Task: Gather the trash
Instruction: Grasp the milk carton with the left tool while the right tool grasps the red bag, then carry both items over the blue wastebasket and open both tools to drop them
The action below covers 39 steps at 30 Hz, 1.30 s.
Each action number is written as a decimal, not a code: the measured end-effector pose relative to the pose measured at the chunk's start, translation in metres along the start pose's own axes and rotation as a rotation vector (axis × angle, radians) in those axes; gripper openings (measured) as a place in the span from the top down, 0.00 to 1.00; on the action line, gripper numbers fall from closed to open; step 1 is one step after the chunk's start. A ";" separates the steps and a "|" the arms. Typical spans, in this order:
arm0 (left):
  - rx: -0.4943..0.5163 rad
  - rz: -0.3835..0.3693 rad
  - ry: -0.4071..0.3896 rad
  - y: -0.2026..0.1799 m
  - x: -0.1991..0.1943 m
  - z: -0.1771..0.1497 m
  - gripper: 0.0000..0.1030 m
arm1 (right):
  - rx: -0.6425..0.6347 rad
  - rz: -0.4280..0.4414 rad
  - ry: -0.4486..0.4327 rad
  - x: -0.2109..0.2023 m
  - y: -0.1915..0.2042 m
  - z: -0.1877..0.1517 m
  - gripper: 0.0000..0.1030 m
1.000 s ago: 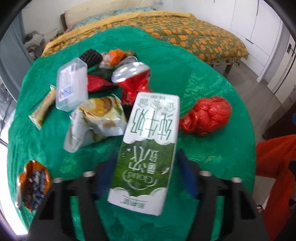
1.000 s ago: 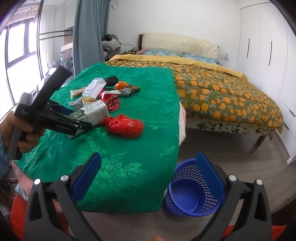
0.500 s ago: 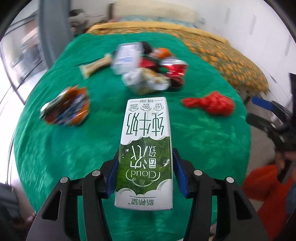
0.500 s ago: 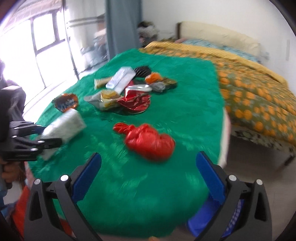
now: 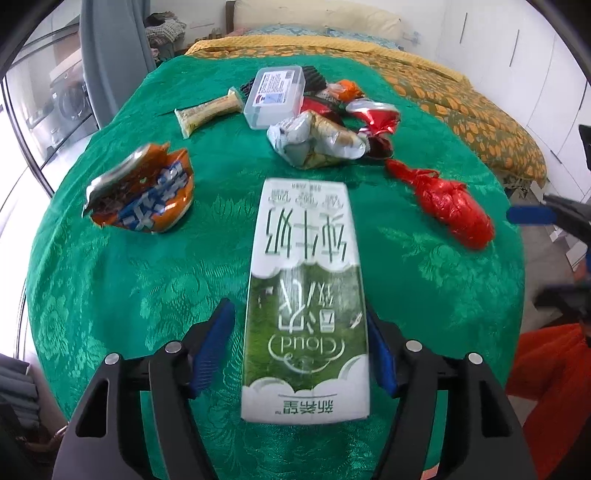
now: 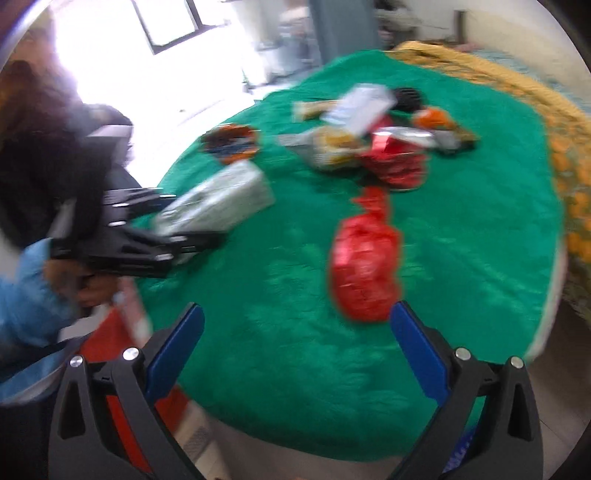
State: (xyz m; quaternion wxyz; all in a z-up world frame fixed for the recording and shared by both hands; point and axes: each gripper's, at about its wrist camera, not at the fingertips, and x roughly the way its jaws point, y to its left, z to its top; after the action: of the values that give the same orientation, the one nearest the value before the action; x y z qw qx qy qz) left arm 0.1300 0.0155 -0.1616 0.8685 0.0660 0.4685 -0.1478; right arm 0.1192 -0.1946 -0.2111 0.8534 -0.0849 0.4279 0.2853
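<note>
Green damask-patterned cloth (image 5: 110, 280) covered the table, orange-flowered bed (image 5: 480, 110) behind (white wardrobes beyond), left gripper (image 5: 301, 332) jaws just opening around green-and-white milk carton (image 5: 306, 295), left pad apart, right gripper (image 6: 295, 339) wide, empty, near crumpled red plastic bag (image 6: 364, 273).

A green brocade cloth (image 5: 110, 280) with a leaf pattern covers the desk from edge to edge. Beyond the desk's far edge stands a bed with a yellow-and-olive floral bedspread (image 5: 476, 114), a cream headboard (image 5: 314, 16) and blue patterned pillows at its head. A grey curtain (image 5: 110, 55) hangs past the far-left corner, with a heap of folded clothes (image 5: 164, 31) just beside it. White wardrobe doors (image 5: 517, 48) line the wall on the right. A bright window (image 6: 166, 22) shows on the left, blurred.
</note>
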 end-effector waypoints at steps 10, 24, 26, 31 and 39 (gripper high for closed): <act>0.013 -0.027 0.069 0.003 0.006 0.024 0.53 | 0.144 -0.156 0.102 0.043 -0.030 0.040 0.57; 0.070 -0.262 -0.019 -0.111 -0.030 0.055 0.54 | 0.349 -0.332 -0.083 -0.085 -0.124 -0.036 0.59; 0.110 -0.311 -0.013 -0.149 -0.025 0.064 0.54 | 0.413 -0.384 -0.068 -0.095 -0.156 -0.061 0.59; 0.180 -0.386 0.029 -0.241 0.007 0.079 0.53 | 0.554 -0.436 -0.052 -0.101 -0.215 -0.111 0.59; 0.212 -0.396 0.124 -0.339 0.095 0.086 0.53 | 0.744 -0.370 -0.080 -0.091 -0.272 -0.163 0.57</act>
State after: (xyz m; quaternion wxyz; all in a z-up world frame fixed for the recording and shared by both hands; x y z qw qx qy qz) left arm 0.1393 -0.3459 -0.1849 0.7804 0.0725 0.5064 -0.3594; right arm 0.1173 -0.5198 -0.2686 0.8787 0.1647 0.4459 -0.0438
